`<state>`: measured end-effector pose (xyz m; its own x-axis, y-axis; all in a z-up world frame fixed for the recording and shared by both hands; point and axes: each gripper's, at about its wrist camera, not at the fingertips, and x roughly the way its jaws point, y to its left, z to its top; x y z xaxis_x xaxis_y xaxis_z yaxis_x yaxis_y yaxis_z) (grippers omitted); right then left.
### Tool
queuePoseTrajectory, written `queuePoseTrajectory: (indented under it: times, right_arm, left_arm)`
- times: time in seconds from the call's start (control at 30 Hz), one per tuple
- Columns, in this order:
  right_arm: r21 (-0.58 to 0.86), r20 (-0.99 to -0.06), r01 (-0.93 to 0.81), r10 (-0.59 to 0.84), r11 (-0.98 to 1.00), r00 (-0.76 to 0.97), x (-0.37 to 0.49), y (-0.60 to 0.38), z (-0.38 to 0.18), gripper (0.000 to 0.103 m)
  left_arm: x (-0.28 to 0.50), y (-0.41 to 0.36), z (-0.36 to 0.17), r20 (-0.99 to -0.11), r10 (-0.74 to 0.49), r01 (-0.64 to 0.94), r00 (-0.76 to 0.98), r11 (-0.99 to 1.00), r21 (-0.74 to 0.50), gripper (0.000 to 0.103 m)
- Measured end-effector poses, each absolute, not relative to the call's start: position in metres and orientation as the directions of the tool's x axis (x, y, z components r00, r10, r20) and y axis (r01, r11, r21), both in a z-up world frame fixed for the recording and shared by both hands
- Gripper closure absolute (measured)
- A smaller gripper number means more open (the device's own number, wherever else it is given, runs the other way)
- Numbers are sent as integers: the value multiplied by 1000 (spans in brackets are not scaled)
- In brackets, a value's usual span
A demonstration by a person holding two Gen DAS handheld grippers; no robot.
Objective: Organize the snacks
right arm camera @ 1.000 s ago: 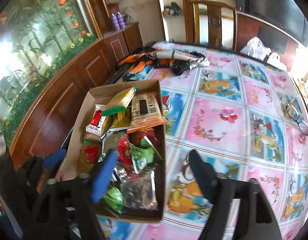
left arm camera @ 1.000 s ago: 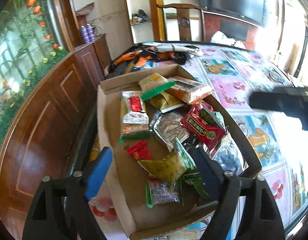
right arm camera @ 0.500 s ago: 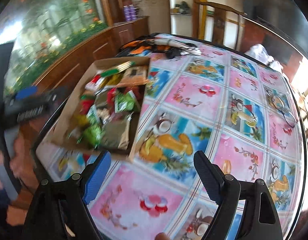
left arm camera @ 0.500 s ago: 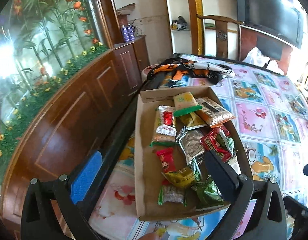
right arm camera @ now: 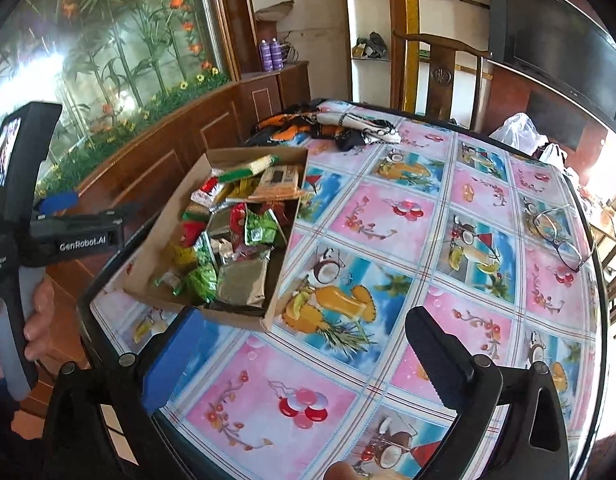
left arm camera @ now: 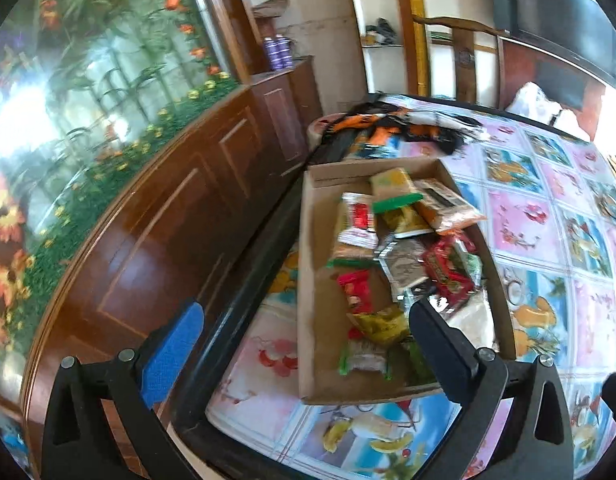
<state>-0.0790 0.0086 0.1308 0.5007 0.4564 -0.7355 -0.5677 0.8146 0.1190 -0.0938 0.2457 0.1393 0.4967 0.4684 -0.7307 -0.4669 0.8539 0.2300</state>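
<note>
Snacks [right arm camera: 228, 240] lay heaped in the shallow cardboard box [right arm camera: 268, 320] at the near left of the table [right arm camera: 387, 360], packets overlapping one another so that few sat flat or clear of their neighbours. You held both tools back from the pile: your left gripper [left arm camera: 304, 344] hung wide open over the table's edge, just short of the box's near wall, with nothing between its fingers, and your right gripper [right arm camera: 304, 356] was equally spread and empty above the patterned tablecloth [right arm camera: 387, 216], with the box off to its left.

By my reading you were at the approach, with no packet yet chosen. A loose packet lying on top near the front of the box, such as the grey-green foil pack [right arm camera: 244, 284] near its front right corner, looked the easiest first pick. Coming down with the fingers astride its short width would have helped, since foil looked likely to slip or crumple. Glasses [right arm camera: 559, 236] lay well apart on the far right, worth avoiding when setting packets down.
</note>
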Motion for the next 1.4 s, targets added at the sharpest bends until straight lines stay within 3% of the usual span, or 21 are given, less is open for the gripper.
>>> queuePoseTrajectory:
  times: [0.43, 1.4]
  right_arm:
    - [177, -688, -648, 563, 741, 457, -93, 22, 138, 1]
    - [185, -706, -674, 573, 715, 415, -93, 28, 128, 1]
  left_arm:
    - [-108, 257, 145, -723, 503, -512, 474, 825, 239, 0]
    - [-111, 263, 140, -717, 532, -537, 450, 803, 259, 0]
